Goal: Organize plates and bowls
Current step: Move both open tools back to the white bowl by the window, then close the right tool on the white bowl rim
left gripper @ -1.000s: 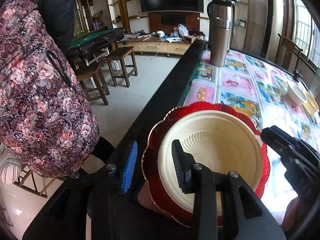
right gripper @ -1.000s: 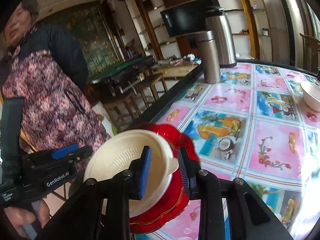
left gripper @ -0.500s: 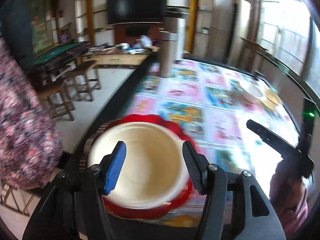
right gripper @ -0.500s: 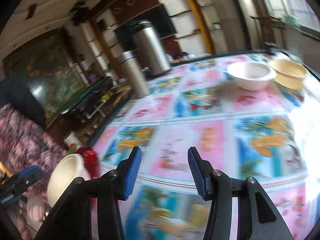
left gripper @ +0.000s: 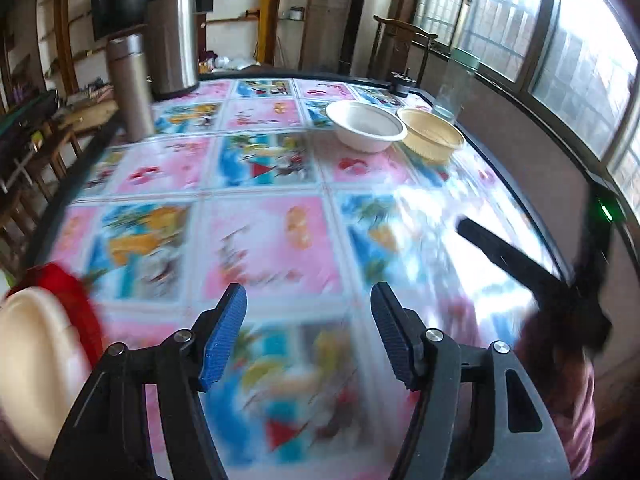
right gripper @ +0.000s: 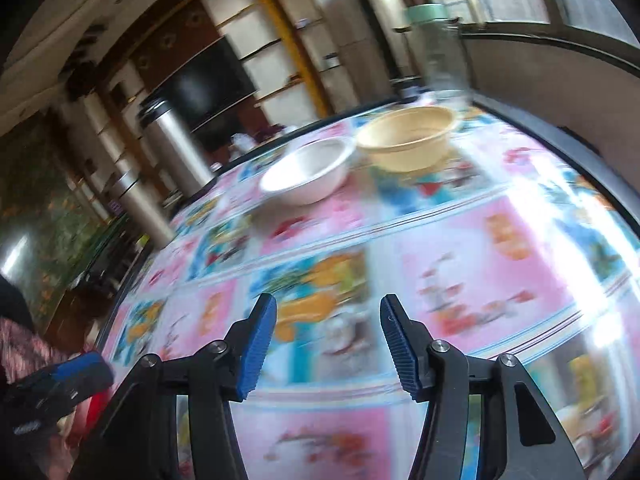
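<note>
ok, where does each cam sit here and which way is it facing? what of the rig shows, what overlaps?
Left wrist: on the left gripper, low over the near table edge, looking across the tablecloth to the white bowl and tan bowl; own open fingers show, with the right gripper at right.
Right wrist: on the right gripper, tilted, facing the same bowls; own open fingers show, with the left gripper at lower left.
Shared: both bowls, steel flasks, tablecloth.
</note>
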Tool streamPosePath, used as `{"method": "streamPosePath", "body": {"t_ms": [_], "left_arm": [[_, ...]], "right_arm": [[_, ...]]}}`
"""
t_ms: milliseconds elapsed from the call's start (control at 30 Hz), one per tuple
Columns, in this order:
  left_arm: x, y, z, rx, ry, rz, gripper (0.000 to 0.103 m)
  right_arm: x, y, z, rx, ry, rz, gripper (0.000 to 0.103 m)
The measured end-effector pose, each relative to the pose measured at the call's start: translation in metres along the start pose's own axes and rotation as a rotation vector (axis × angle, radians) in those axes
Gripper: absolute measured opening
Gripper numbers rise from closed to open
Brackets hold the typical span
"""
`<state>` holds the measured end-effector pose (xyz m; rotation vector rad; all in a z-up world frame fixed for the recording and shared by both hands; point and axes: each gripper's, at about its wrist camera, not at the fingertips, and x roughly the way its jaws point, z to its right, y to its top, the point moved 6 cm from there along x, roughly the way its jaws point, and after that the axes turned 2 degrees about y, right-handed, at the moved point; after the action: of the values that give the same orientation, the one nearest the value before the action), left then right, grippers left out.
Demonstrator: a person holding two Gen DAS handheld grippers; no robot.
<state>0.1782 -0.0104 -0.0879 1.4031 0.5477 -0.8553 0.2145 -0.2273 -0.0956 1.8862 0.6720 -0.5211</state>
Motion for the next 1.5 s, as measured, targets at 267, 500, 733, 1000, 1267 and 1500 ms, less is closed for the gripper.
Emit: {"method": "streamPosePath", "body": {"t_ms": [267, 500, 733, 1000, 1267, 1500], "left_arm": [[0.084, 0.056, 0.027, -0.151, 0.054, 0.048, 0.064], [0.107, 0.057, 0.008, -0.134, 0.115, 0.07, 0.064], [0.091, 0.059, -0.003, -0.139, 0.081, 0.115, 0.064], [0.084, 0.062, -0.001, -0.123, 0.057, 0.138, 0.064], [0.072, 0.068, -0.006, -0.142, 0.052, 0.179, 0.064], [0.074, 0.068, -0.007, -0.142, 0.057, 0.178, 0.064]], "right_arm": [[0.011, 0.025, 0.065, 0.21, -0.05, 0.013, 0.061], [0.031, 0.026, 0.078, 0.269, -0.063, -0.037, 0.061], [0.037, 0.019, 0.07, 0.203, -0.105, -0.065, 0.061], [0.03, 0.019, 0.079, 0.22, -0.144, -0.036, 0.061], [0.029, 0.019, 0.078, 0.208, -0.155, -0.026, 0.061], [0.025, 0.032, 0.069, 0.281, -0.068, 0.019, 0.069]]}}
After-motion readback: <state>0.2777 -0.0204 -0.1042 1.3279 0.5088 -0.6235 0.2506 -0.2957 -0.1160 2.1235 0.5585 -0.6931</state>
